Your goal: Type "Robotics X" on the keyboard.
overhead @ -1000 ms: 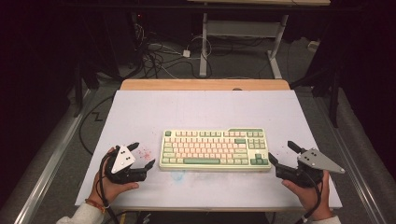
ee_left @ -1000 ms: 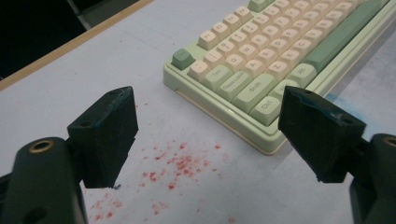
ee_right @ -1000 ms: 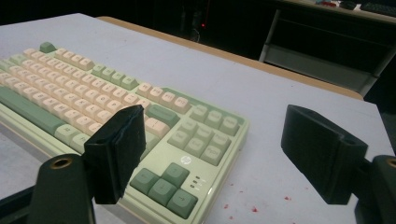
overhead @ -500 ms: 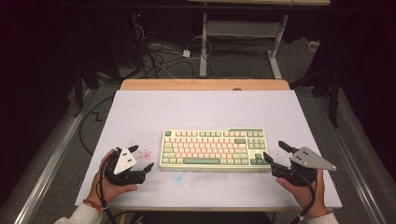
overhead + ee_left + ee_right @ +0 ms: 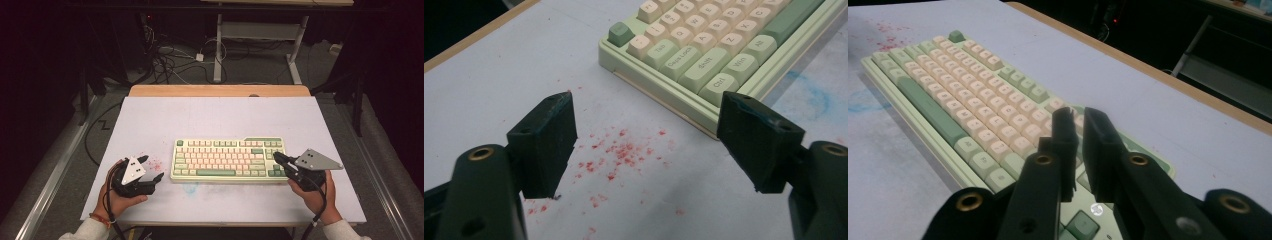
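One keyboard (image 5: pixel 229 160), green and cream, lay at the middle of the white table (image 5: pixel 220 115) as we held the right gripper (image 5: pixel 278 159) over its right end, jaws nearly closed on nothing, and the left gripper (image 5: pixel 150 168) just beside its left edge, jaws wide above red specks (image 5: pixel 619 155).

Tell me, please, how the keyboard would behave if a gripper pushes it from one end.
The keyboard looks rigid and lies flat, so it would probably slide across the white mat, not tip. Pushed at one end, it may turn. Its thick case suggests some weight.
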`<action>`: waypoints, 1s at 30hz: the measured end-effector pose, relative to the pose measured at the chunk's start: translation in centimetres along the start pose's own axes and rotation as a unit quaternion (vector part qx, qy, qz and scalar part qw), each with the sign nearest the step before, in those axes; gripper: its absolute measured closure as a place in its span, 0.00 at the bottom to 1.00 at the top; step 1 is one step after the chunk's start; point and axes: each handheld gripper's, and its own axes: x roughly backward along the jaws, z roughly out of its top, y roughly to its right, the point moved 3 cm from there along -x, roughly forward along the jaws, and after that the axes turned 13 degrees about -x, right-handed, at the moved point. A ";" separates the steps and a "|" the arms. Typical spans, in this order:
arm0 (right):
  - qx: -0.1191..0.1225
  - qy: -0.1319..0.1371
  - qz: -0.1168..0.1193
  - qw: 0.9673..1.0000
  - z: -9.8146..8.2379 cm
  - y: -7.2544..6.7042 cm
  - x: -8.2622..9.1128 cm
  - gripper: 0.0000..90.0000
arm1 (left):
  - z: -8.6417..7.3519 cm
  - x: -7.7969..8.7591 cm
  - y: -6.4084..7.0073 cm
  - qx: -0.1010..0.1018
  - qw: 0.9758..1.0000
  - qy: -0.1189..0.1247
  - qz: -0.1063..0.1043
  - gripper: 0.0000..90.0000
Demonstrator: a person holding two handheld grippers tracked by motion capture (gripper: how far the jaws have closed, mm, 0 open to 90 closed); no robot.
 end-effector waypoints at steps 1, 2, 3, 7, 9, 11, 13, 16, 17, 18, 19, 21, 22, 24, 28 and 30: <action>0.004 0.000 0.004 1.000 0.1 -0.2 -0.1 1.00 | 0.1 -0.1 0.0 0.000 1.000 -0.002 -0.002 0.27; 0.004 0.000 0.004 1.000 0.2 -0.3 -0.2 1.00 | 0.1 -0.1 0.0 0.000 1.000 -0.002 -0.003 0.28; 0.003 0.000 0.007 1.000 0.3 -0.4 -0.4 1.00 | 0.3 -0.2 -0.2 -0.002 1.000 -0.003 -0.003 0.30; 0.006 -0.004 0.011 1.000 0.6 -0.9 -1.1 1.00 | 0.6 -0.5 -0.7 0.011 1.000 0.000 -0.015 0.35; 0.010 -0.008 0.014 1.000 0.7 -1.1 -1.6 1.00 | 1.2 -0.8 -1.0 0.020 0.999 0.005 -0.027 0.43; 0.012 -0.011 0.018 1.000 0.7 -1.4 -1.9 1.00 | 1.8 -1.0 -1.4 0.027 0.999 0.008 -0.036 0.51; 0.013 -0.013 0.020 1.000 0.7 -1.6 -2.2 1.00 | 2.7 -1.5 -1.7 0.028 0.998 0.007 -0.058 0.63; 0.014 -0.016 0.024 0.999 0.6 -1.8 -2.2 1.00 | 3.4 -1.8 -1.7 0.023 0.997 0.007 -0.077 0.85; 0.014 -0.017 0.024 0.999 0.6 -1.8 -2.2 1.00 | 3.7 -1.9 -1.7 0.018 0.997 0.007 -0.081 0.90; 0.012 -0.019 0.026 0.999 0.4 -1.9 -2.1 1.00 | 4.5 -2.2 -1.6 0.007 0.996 0.007 -0.089 0.94; 0.013 -0.019 0.026 0.999 0.4 -1.9 -2.1 1.00 | 5.0 -2.5 -1.5 0.002 0.996 0.006 -0.093 0.96; 0.014 -0.021 0.028 0.999 0.2 -2.0 -1.9 1.00 | 5.9 -3.0 -1.3 -0.005 0.994 0.005 -0.111 0.98; 0.016 -0.021 0.028 0.999 0.1 -2.1 -1.9 1.00 | 6.4 -3.3 -1.2 -0.012 0.994 0.001 -0.110 0.98; 0.016 -0.020 0.028 0.999 0.0 -2.2 -1.7 1.00 | 6.9 -3.8 -1.1 -0.016 0.993 -0.002 -0.115 0.98; 0.012 -0.012 0.024 1.000 -0.3 -2.1 -1.2 0.88 | 8.0 -5.2 -0.7 -0.026 0.991 -0.013 -0.130 0.98; 0.004 -0.006 0.026 1.000 -0.4 -1.9 -1.0 0.85 | 8.9 -6.1 -0.4 -0.037 0.990 -0.019 -0.137 0.98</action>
